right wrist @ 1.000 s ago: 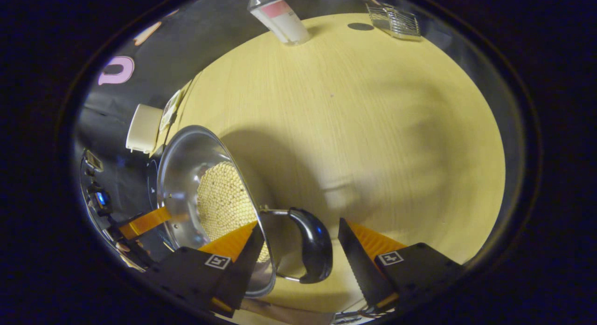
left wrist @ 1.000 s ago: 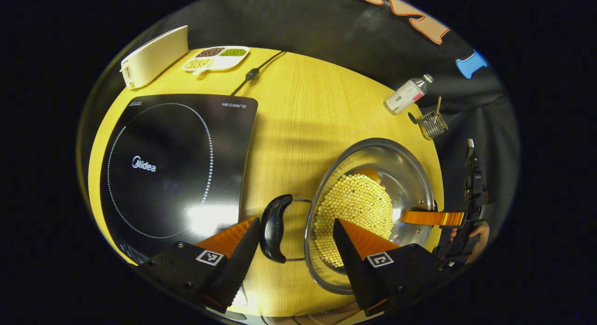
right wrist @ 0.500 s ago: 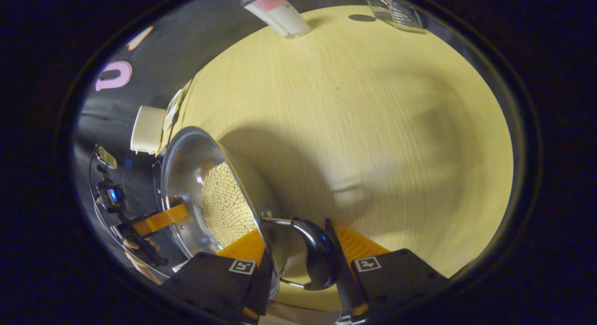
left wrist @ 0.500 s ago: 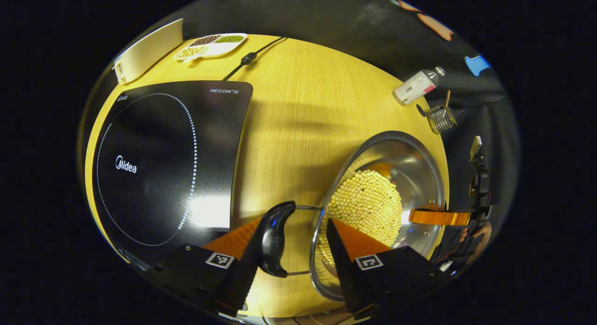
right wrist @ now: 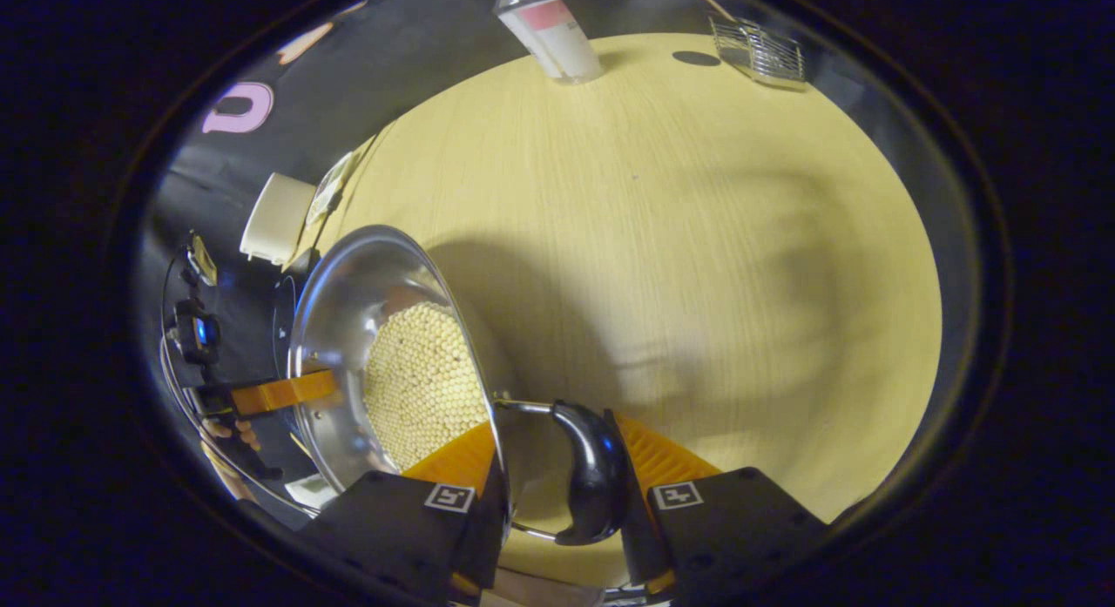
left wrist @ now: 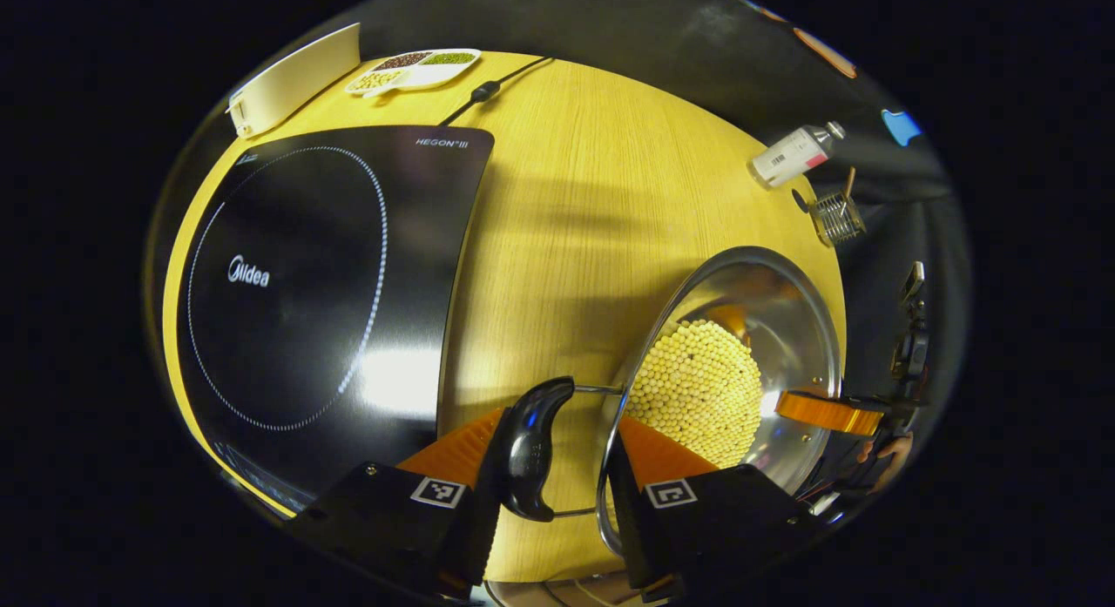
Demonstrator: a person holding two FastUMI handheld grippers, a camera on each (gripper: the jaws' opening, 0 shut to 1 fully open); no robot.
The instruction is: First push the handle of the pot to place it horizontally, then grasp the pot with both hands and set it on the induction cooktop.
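Between each gripper's fingers we see a pot [left wrist: 740, 363] handle: left gripper [left wrist: 557, 468] and right gripper [right wrist: 562, 476] both pinch theirs.

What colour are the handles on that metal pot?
Glossy black handles on a shiny silver pot; clearest in the left gripper view.

In the left gripper view, the pot [left wrist: 740, 363] sits right of the induction cooktop [left wrist: 305, 285] on the table [left wrist: 575, 206].

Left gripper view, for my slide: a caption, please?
Left gripper clamps the pot's side handle beside the cooktop.
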